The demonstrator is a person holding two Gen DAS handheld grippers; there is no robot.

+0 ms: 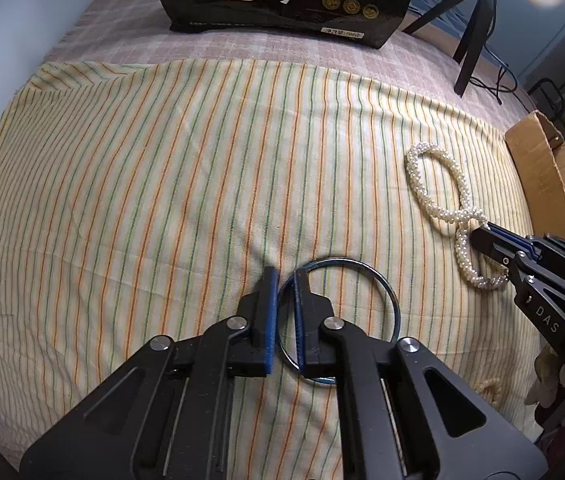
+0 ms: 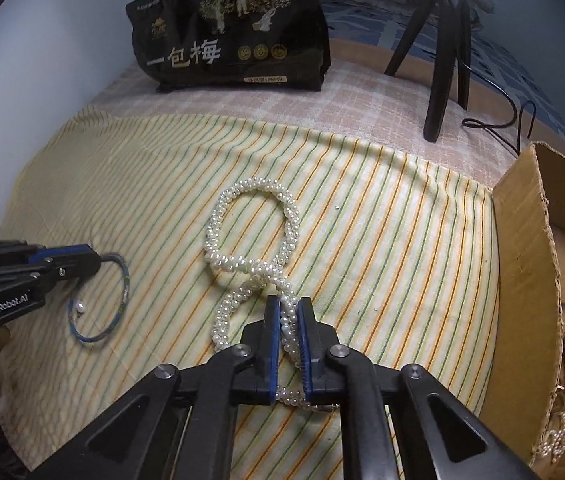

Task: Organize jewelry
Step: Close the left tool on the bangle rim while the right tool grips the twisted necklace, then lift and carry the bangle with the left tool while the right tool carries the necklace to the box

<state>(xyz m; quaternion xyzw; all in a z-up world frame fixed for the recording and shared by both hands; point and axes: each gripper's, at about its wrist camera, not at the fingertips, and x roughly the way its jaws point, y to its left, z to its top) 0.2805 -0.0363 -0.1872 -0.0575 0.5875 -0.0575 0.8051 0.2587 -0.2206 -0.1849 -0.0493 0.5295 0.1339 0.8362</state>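
A thin blue bangle [image 1: 386,288] lies on the striped yellow cloth [image 1: 142,180]. My left gripper [image 1: 284,276] straddles its left rim, jaws narrowly parted, with the rim between the blue pads. The bangle also shows in the right wrist view [image 2: 122,280], with a small white bead on it. A white pearl necklace [image 2: 250,224] lies twisted in a figure-eight on the cloth. My right gripper [image 2: 288,306] is shut on its near strand. The necklace [image 1: 434,176] and right gripper [image 1: 482,236] also show in the left wrist view.
An open cardboard box [image 2: 530,280] stands at the right edge, with some jewelry at its near end [image 2: 562,432]. A black snack bag [image 2: 234,40] and a black tripod [image 2: 446,40] stand at the back. A cable [image 2: 506,120] trails behind the box.
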